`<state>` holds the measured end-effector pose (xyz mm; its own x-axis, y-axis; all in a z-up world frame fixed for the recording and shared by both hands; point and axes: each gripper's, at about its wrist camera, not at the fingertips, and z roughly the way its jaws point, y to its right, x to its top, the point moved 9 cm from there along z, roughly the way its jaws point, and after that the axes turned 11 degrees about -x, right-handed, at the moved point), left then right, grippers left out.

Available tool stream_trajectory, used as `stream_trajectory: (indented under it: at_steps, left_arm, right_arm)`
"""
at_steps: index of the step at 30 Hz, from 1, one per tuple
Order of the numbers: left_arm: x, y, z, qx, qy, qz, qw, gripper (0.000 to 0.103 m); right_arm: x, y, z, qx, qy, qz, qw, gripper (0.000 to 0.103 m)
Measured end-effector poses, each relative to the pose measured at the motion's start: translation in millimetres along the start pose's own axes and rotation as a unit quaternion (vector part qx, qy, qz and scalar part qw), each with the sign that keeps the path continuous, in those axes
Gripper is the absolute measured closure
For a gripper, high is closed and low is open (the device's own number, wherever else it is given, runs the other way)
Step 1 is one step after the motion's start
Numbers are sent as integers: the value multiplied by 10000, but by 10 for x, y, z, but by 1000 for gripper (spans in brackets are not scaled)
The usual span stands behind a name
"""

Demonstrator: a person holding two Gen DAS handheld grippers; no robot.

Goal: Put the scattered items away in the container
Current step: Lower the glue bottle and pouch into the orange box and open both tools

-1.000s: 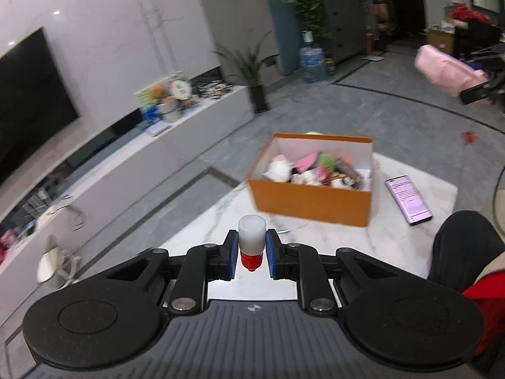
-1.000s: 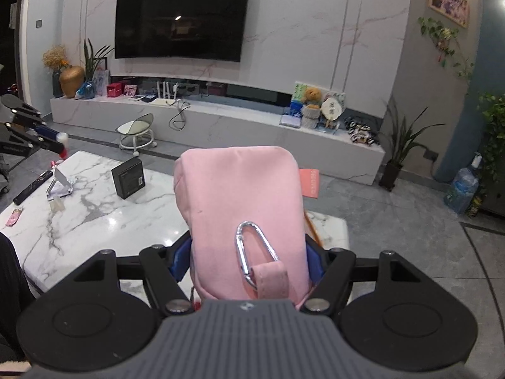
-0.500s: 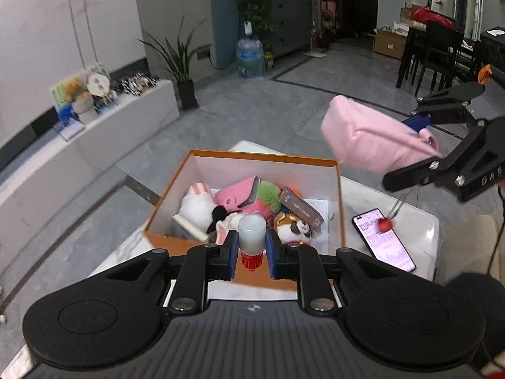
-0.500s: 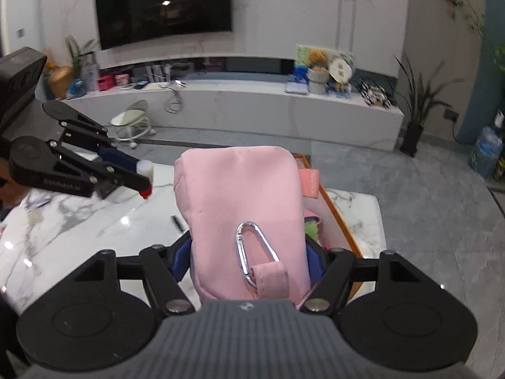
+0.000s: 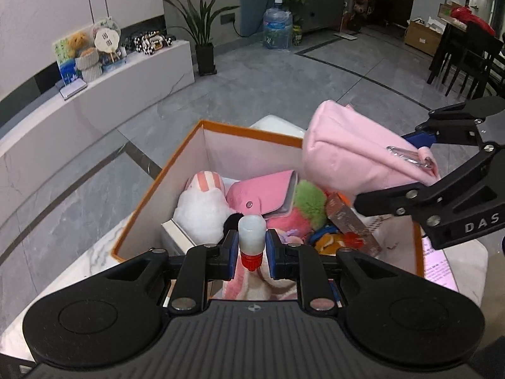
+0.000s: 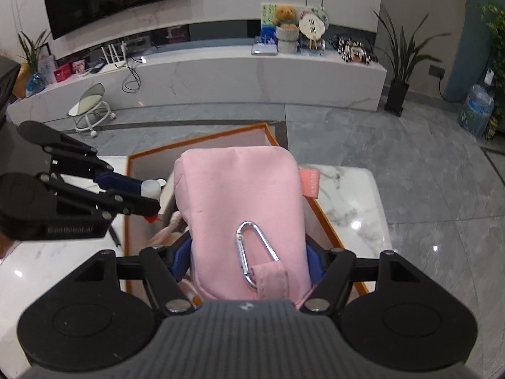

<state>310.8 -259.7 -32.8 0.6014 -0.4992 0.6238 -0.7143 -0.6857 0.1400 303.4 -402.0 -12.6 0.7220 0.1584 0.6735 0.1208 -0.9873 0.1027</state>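
Over the box (image 5: pixel 246 132), already holding toys, the left tool (image 5: pixel 251 246) is pinching a vial (image 5: pixel 251 232) and the right tool (image 6: pixel 249 254) is gripping a pouch (image 6: pixel 240 195); both are awaiting release inside.

Pink pouch (image 6: pixel 240 189); orange-rimmed box (image 5: pixel 249 132); white bottle (image 5: pixel 251 233), red cap; white-grey marbled table (image 6: pixel 350 195).
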Motion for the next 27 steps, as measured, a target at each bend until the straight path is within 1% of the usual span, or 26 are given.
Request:
stream_trajectory:
  at_steps: [5,16,23,27]
  left_arm:
    - [-10,-84,235,37,-150,-84,9998,82]
    - [-15,-221,535,139,-341,-216,9991,82]
    - [-135,-304,705,136,-550,-343,9978,81]
    - [-164,-337,732,144,-525,-459,9975,82]
  right_arm:
    - [-11,-56,260,19,-177,-45,9998,32]
    - [-24,-124,731,-46,-435,-93,9990,31]
    - [-80,-150,909,-120,-549,-139,9983,31]
    - [-114,-144,979,-159,-568,-122,9982,29]
